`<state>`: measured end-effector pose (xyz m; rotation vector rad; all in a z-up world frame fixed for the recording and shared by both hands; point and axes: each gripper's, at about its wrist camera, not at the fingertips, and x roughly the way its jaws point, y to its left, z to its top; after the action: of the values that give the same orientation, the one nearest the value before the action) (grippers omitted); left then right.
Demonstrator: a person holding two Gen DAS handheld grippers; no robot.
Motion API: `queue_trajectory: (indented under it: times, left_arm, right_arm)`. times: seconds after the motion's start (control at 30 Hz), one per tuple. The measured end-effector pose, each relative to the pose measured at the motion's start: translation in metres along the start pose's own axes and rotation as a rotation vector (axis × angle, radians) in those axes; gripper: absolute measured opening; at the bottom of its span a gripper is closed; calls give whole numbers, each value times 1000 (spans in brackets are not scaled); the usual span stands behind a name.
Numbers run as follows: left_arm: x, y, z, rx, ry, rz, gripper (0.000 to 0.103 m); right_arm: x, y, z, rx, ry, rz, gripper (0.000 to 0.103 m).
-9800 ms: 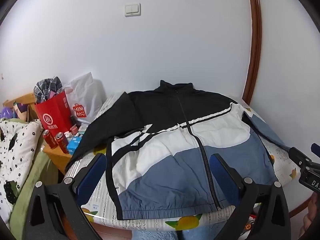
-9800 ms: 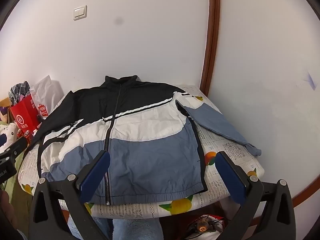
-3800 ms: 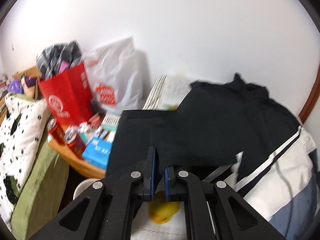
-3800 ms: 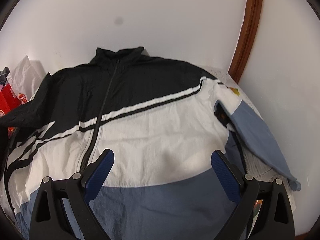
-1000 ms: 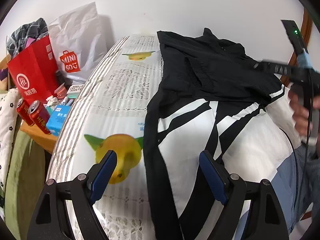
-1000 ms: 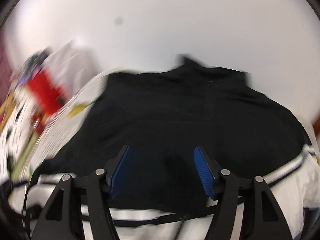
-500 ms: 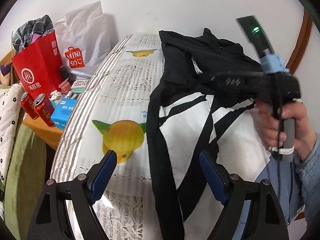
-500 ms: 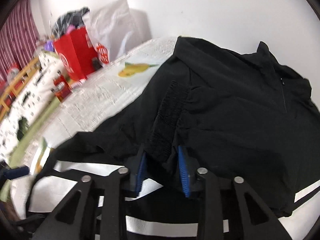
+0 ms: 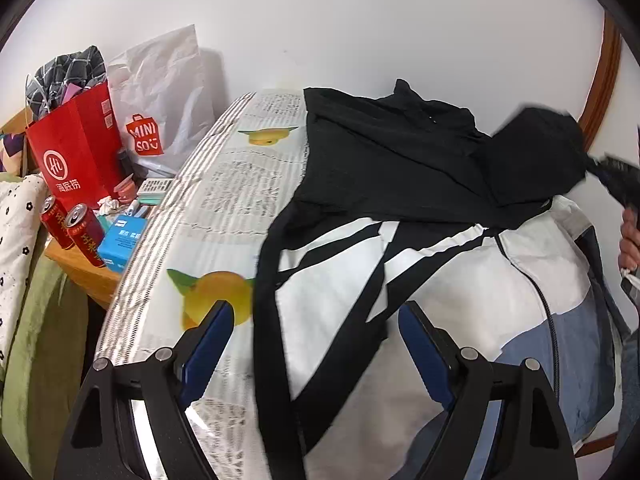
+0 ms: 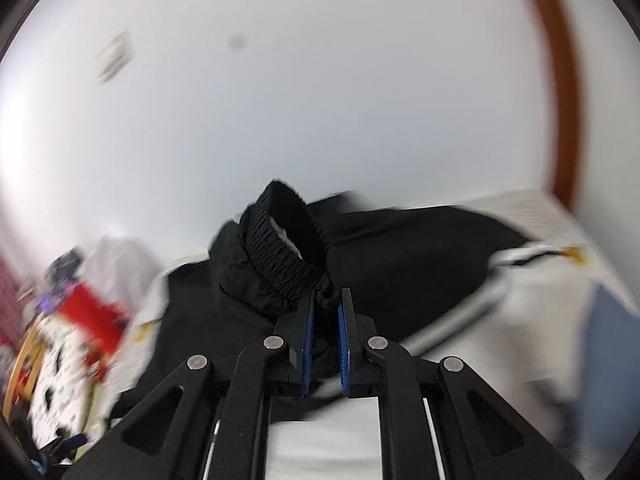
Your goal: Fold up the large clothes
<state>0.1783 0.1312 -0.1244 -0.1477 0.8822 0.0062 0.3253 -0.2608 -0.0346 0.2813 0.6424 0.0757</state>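
Black elastic sleeve cuff [image 10: 294,268] sits pinched between the right gripper [image 10: 325,334], whose jaws are closing on it, at twelve o'clock above the jacket [image 9: 420,280] spread on the bed [image 9: 224,200]. Left gripper [image 9: 316,352] hovers at six o'clock over the jacket's striped front, jaws wide apart and holding nothing.

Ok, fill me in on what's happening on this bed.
A person is folding a jacket spread on the bed. The right hand-held gripper is closing on the black sleeve cuff, lifted over the jacket's chest. The left hand-held gripper hangs open and empty above the jacket's near edge.
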Motion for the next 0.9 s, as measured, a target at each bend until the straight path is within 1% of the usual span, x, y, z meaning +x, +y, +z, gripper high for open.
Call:
queue_trajectory:
  times: [0.07,0.13,0.17,0.2,0.23,0.33,0.4,0.47,0.53,0.57,0.7,0.77,0.87,0.9]
  left_arm:
    - [2,-5,1,-2,7,1,83]
    - [5,-11,0,0,15,0,83]
    - [6,-14,0,4,21,0,83]
    - [7,-17,-1,8,24,6,83]
    - [7,-21,-2,14,30,7,83]
    - [5,-33,-3,36,32,0,83]
    - [1,-41,-3,54,24,-3,83]
    - [-5,-51,-2,73,15,-11,83]
    - [-10,-60,-1,92,3,-13,83]
    - [-13,-65,0,102,-4,-13,83]
    - [-22,-81,3,121,-19,-28,83]
    - [-25,-88,4,125,-19,-43,83]
    - [-28,-97,4,121,-18,-54,83]
    - [-29,-99,4,116,-16,-56,83]
  right_arm:
    - [-6,-40,1,35,-5,-96,16]
    - [-6,-68,-2,69,18,-138,21]
    - [-8,-83,-6,85,29,-160,22]
    - [-11,-89,-9,85,32,-175,22]
    - [-14,-95,-12,80,32,-185,27]
    - [-33,-107,-21,34,13,-204,36]
    - [-48,-112,-31,-13,16,-227,41]
    - [-61,-117,-43,-54,35,-275,48]
    - [-73,-129,-57,-76,60,-330,61]
    - [-81,-141,-69,-76,77,-367,63]
    - [-109,-188,-110,-36,149,-450,64]
    - [-124,-207,-127,-24,175,-480,65]
    - [-139,-231,-150,-18,204,-497,65]
    - [-140,-240,-156,-23,207,-522,66]
